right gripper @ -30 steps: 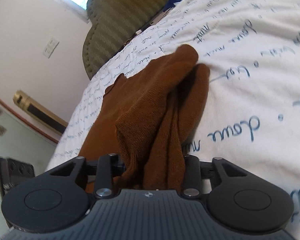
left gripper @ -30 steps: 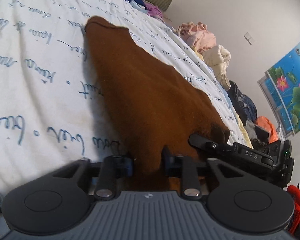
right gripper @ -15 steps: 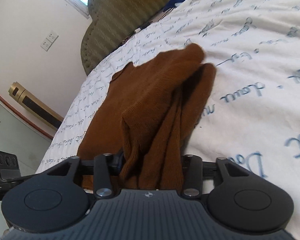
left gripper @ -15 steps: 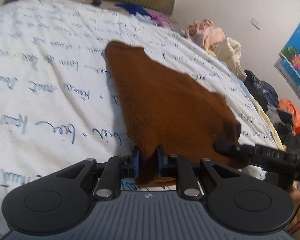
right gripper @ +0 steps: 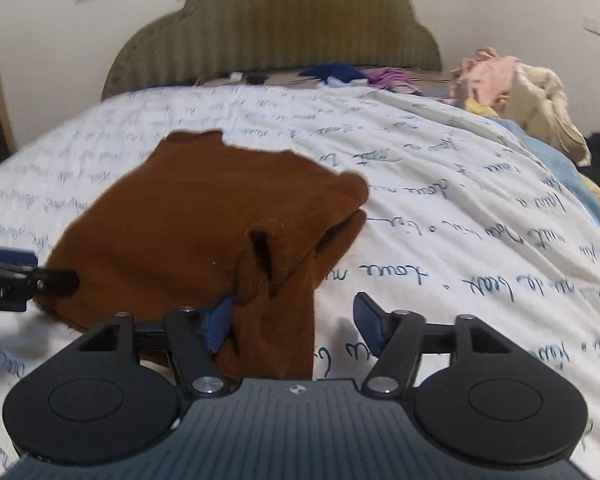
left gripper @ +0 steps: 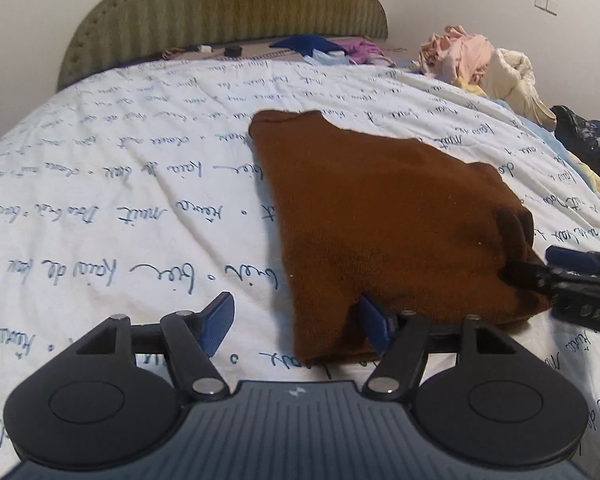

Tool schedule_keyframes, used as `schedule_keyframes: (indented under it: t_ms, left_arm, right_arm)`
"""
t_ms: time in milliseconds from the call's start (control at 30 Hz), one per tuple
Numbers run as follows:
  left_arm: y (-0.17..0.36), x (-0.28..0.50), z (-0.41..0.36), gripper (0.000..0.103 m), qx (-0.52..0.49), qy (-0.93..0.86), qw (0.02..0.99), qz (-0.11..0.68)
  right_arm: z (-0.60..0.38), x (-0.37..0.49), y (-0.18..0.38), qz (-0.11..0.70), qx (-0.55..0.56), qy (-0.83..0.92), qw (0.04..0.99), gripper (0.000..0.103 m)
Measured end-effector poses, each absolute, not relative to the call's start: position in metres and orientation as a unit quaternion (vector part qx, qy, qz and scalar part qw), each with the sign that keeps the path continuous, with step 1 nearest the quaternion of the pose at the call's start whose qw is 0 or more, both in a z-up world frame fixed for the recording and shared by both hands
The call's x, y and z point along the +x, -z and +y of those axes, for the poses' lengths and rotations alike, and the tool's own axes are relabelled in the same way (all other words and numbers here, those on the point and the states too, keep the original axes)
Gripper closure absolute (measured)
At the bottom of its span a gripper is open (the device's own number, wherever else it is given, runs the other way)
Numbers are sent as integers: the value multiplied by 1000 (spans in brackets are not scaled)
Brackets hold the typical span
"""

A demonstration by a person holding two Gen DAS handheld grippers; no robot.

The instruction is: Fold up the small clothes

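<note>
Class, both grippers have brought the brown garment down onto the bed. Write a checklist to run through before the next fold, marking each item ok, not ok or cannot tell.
1. Left gripper free of the cloth: ok; jaws opening, pads not pressing, though the near edge lies between them.
2. Right gripper free: ok; jaws opening, the bunched part lies between them.
3. Brown garment resting on the bed sheet: ok.
4. Garment smooth: not ok; the right wrist view shows a bunched ridge.
5. Edges aligned underneath: cannot tell.
</note>
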State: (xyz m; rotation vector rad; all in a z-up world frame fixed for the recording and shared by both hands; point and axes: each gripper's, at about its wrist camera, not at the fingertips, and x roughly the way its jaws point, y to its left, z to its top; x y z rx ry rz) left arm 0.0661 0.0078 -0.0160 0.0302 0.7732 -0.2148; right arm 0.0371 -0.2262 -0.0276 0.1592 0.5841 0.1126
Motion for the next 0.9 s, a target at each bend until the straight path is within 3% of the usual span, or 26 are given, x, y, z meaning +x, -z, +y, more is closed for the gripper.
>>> schedule_keyframes:
  t_ms: [533, 667, 833, 900]
  left_arm:
    - [27, 26, -20, 35, 50, 91, 923, 370]
    - [27, 26, -20, 35, 47, 82, 924, 371]
    - [28, 21, -19, 35, 43, 70, 924, 374]
    - [28, 19, -18, 32, 43, 63, 925, 371]
  right_arm:
    - [-229, 9, 31, 294, 91, -60, 950, 37]
    - [-224, 0, 25, 282, 71, -58, 955, 24]
    - [-222, -3, 30, 294, 79, -58, 951, 21]
    - [-221, -7, 30, 294, 80, -58, 951, 13]
